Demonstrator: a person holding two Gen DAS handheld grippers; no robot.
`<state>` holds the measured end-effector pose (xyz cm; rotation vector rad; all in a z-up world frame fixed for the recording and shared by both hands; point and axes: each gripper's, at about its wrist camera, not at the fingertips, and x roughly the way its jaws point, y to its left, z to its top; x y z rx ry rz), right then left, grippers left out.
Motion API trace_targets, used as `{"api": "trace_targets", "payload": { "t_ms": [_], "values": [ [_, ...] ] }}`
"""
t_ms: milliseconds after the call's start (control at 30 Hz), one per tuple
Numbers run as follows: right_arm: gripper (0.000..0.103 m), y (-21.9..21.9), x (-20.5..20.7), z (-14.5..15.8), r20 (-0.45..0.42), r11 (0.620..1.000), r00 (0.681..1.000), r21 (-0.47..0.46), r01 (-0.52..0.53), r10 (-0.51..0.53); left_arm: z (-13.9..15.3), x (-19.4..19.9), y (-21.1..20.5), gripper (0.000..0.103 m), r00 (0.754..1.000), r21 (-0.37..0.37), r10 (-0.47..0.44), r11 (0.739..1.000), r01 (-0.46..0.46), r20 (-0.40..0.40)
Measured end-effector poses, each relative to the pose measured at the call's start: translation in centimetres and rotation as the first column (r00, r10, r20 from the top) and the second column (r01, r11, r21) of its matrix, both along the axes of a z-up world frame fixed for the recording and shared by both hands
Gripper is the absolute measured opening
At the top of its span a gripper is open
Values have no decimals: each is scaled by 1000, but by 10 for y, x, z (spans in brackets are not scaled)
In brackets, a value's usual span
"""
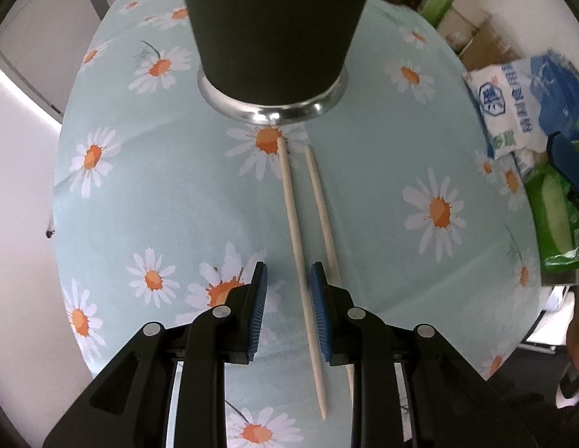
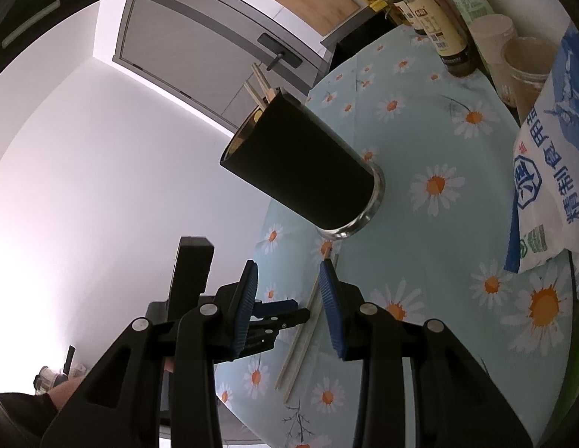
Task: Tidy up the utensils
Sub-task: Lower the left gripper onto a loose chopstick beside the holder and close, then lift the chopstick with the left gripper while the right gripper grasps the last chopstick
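Left claw (image 1: 288, 291) spread astride one of two chopsticks (image 1: 297, 246) on the counter (image 1: 382, 201), black holder (image 1: 274, 26) ahead, right claw (image 2: 289, 298) spread, empty.

We see a round worktop (image 1: 199, 201) under a daisy-print cloth. Behind the worktop stand a white wall (image 2: 84, 171) and a grey cabinet (image 2: 199, 33).
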<state>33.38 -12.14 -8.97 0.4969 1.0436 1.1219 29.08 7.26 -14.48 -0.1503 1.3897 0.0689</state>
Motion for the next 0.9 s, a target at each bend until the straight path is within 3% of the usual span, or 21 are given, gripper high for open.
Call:
{"api": "trace_targets", "payload": {
  "t_ms": [167, 333, 500, 700, 900],
  "values": [
    [36, 5, -2, -12, -56, 1000, 998, -4, -11, 11, -3, 14, -6, 21, 999, 20, -5, 1000, 6, -52],
    [36, 10, -7, -21, -97, 998, 994, -28, -50, 47, -5, 22, -5, 6, 997, 46, 33, 999, -30, -65],
    [36, 17, -4, -22, -100, 994, 992, -78, -82, 74, -4, 21, 7, 4, 997, 29, 51, 998, -49, -61],
    [36, 29, -3, -22, -134, 987, 988, -134, -91, 73, -1, 7, 23, 4, 996, -42, 78, 996, -79, -35],
    [36, 61, -9, -25, -181, 967, 981, -226, -115, 74, 15, -16, 43, 4, 992, -119, 107, 988, -99, 59]
  ]
}}
